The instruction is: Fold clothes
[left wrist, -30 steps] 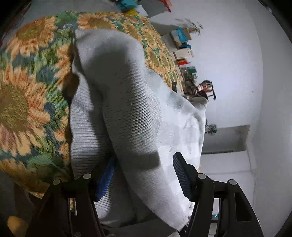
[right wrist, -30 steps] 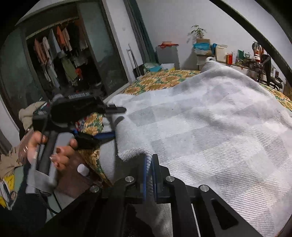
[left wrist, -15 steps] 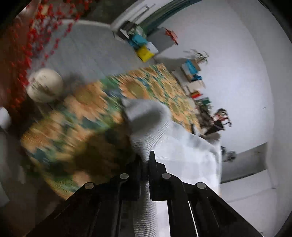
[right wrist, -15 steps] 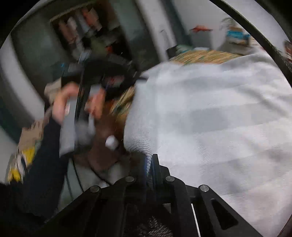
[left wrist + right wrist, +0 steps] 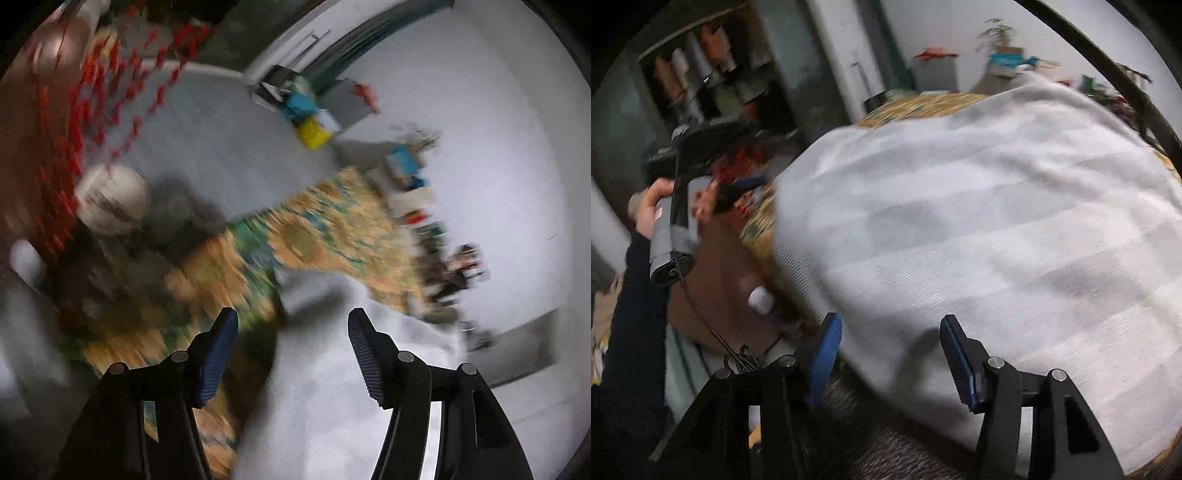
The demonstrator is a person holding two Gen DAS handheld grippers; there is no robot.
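A pale grey checked knit sweater [image 5: 979,221] lies spread over the sunflower bedspread [image 5: 923,103]. My right gripper [image 5: 890,321] hovers at its near edge. Its jaws are opening, and the cloth edge sits between the blue pads without being pressed. In the blurred left wrist view, my left gripper [image 5: 291,317] is also opening over a corner of the sweater [image 5: 332,387], where it meets the bedspread [image 5: 314,236]. Nothing is gripped there. The left gripper [image 5: 746,184] also shows in the right wrist view, held up by a hand [image 5: 646,210] left of the sweater.
A white round object [image 5: 110,199] sits on the grey floor beside the bed. Boxes and clutter [image 5: 406,173] line the far wall. An open wardrobe with hanging clothes [image 5: 701,66] stands behind the left hand. A brown surface [image 5: 720,277] lies beside the bed's near corner.
Both grippers were shut on the sweater's edge half a second ago; now both stand apart and the cloth has dropped flat. The left gripper has swung up and away from the fold.
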